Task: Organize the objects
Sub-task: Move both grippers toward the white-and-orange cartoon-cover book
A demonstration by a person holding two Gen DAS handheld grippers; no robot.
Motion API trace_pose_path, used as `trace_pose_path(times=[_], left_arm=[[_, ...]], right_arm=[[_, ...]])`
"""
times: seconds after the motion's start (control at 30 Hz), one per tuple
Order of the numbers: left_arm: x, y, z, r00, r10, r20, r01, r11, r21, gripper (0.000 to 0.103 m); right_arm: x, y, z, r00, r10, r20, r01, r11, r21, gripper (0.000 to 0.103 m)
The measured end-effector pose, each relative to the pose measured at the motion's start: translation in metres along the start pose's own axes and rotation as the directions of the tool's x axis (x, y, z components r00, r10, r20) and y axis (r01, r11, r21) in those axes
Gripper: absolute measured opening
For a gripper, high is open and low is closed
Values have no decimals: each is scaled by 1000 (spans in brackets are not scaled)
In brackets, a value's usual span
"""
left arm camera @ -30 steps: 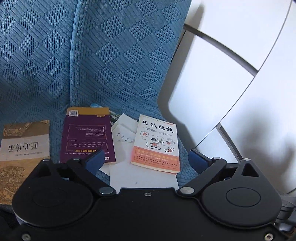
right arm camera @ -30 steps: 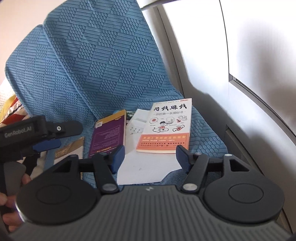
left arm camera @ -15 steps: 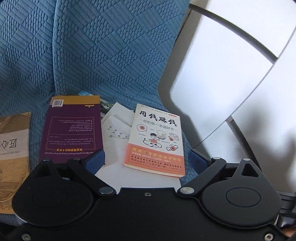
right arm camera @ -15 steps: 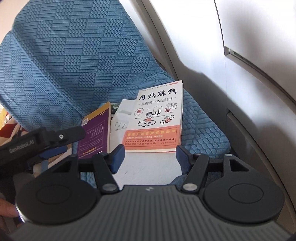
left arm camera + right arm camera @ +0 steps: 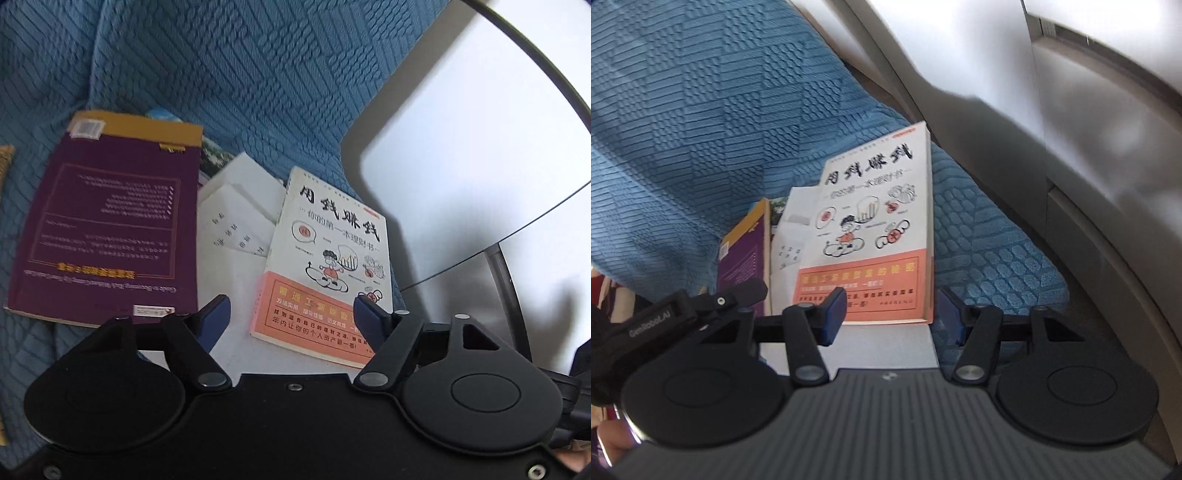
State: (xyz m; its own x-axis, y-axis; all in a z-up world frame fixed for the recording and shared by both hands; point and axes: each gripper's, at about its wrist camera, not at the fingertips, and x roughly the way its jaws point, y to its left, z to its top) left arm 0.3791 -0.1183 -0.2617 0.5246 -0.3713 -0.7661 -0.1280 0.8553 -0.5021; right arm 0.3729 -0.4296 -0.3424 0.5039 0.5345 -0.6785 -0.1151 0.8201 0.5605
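Right gripper (image 5: 890, 314) is over the near edge of the blue seat cushion (image 5: 990, 258), jaws closing, and the near edge of the white-and-orange paperback (image 5: 868, 240) sits in the gap between them. The pads aren't pressing on it yet, so nothing is gripped. Left gripper (image 5: 291, 317) is narrowing too, hanging over the same book's near left corner and the white sheet (image 5: 236, 354) beneath; it is empty as well.

That paperback lies on loose white papers (image 5: 236, 214) toward the cushion's right side, its right edge close to where the fabric meets the grey wall panel (image 5: 1089, 184). Just left of the papers lies the purple paperback (image 5: 107, 229), back cover up, with a colourful booklet (image 5: 212, 155) peeking out from under its far corner. A sliver of a tan book (image 5: 5, 158) shows at the left edge of the seat.

Here's the worry: both tools are converging on one book. If they both bite, they could clash or bend the cover. The jaws may also pinch only the top cover, so the book would flop open when lifted. The sheets underneath are slick, so a sideways nudge could send the book sliding toward the wall gap, or drag the papers off the front edge. And the cushion is soft, so pressing down would sink the edge out of reach.
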Motion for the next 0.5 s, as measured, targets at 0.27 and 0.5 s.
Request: trace_pose_path(times=[0.27,0.5], left_arm=[[33,17,-6,995,-35,-92,30,998,-53,53],[38,17,-8,995,-74,-74,69,995,-74,58]], right_arm=[[22,-9,2,999,-32,-42,35,998,58,35],[31,-19,6,997,12,-75,-2,991,131,28]])
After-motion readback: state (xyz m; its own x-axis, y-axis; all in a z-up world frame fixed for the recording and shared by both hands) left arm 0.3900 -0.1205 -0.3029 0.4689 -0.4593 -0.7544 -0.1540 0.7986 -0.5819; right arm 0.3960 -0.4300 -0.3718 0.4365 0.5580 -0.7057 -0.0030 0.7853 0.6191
